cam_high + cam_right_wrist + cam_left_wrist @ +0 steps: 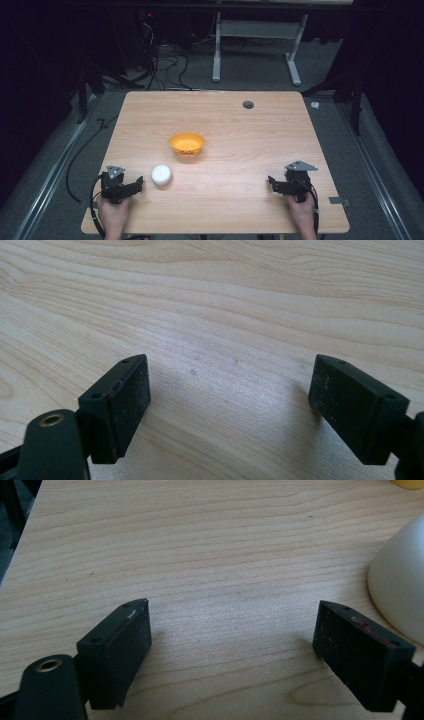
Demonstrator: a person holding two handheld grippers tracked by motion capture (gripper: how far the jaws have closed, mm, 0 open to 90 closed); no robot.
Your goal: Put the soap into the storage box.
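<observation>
1. Left gripper (131, 186) sits in the lower left of the high view, resting low over the table (250, 145) with a hand (114, 215) behind it. In the left gripper view (232, 635) its jaws stand apart with only bare wood between them, so it's got hold of nothing.
2. Right gripper (274, 184) is in the lower right of the high view, also low over the wood. In the right gripper view (230, 392) its jaws are spread too, nothing pinched, just wood grain in the gap.
3. The white bowl (161, 174) is upside down, lower left of centre in the high view, just beside the left gripper's tips and to their right. Can't tell for sure whether they touch, looks like a small gap.
4. In the left gripper view that same white bowl (400, 585) bulges in at the right edge of the frame, outside the jaws and near the right-hand one.
5. The orange bowl (187, 143) stands upright around the middle of the high view, above and a bit right of the white bowl, clearly apart from it. A sliver of its yellow-orange shows at the top right corner of the left gripper view.
</observation>
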